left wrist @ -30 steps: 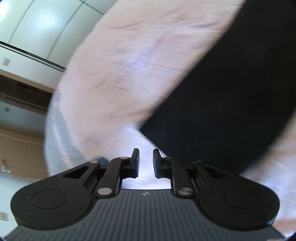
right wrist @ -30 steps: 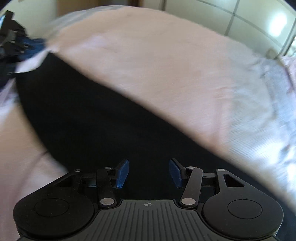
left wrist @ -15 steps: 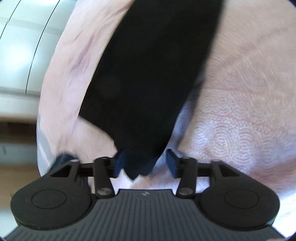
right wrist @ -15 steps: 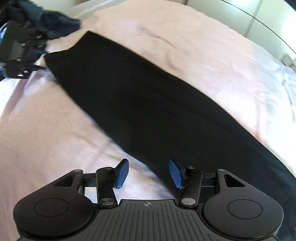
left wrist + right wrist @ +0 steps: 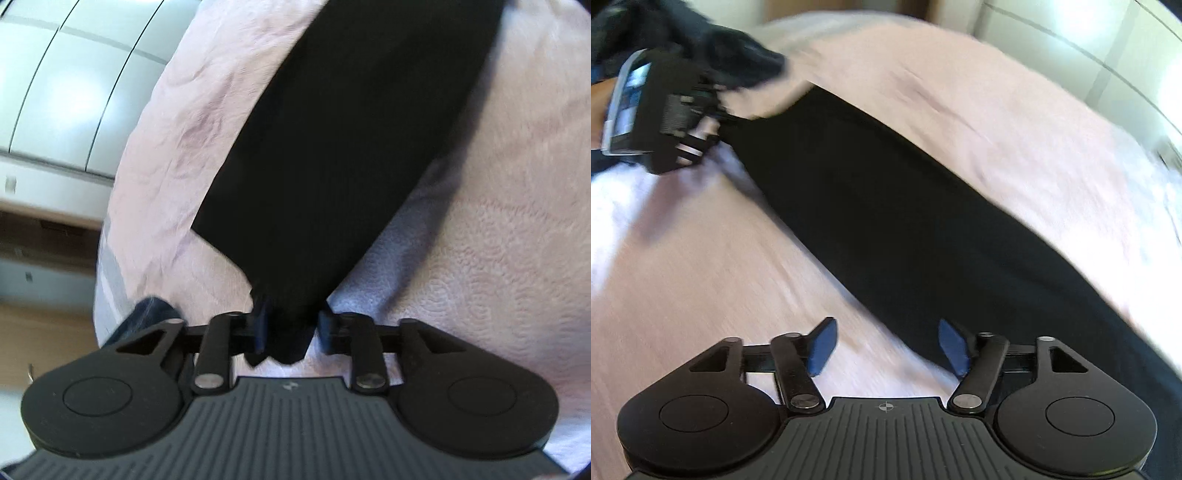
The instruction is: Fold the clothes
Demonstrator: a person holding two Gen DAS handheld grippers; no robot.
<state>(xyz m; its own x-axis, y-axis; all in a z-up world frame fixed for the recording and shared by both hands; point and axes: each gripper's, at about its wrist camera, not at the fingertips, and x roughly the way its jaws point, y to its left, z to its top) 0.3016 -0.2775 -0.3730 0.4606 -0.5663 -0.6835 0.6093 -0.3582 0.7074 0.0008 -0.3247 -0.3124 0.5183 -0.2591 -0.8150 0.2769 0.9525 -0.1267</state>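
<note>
A long black garment [image 5: 351, 147] lies flat as a strip across the pink bedspread [image 5: 498, 258]. Its near corner sits bunched between the fingers of my left gripper [image 5: 291, 325], whose jaws are closing, pads touching the cloth on both sides. In the right wrist view the same garment [image 5: 886, 221] runs diagonally, with the left gripper [image 5: 720, 122] at its far corner. My right gripper [image 5: 886, 343] hovers over the garment's lower edge; its jaws are opening, blue pads wide apart and nothing pinched between them.
The bed's edge curves along the left of the left wrist view, with white cabinet doors [image 5: 74, 92] and a wooden floor [image 5: 44, 321] beyond. A dark blue cloth [image 5: 147, 314] lies by the left gripper. A dark sleeve [image 5: 731, 59] shows behind it.
The left gripper's jaws opened, came down around the garment's corner, then narrowed on it. The right gripper slid along the garment to its edge and its jaws widened.
</note>
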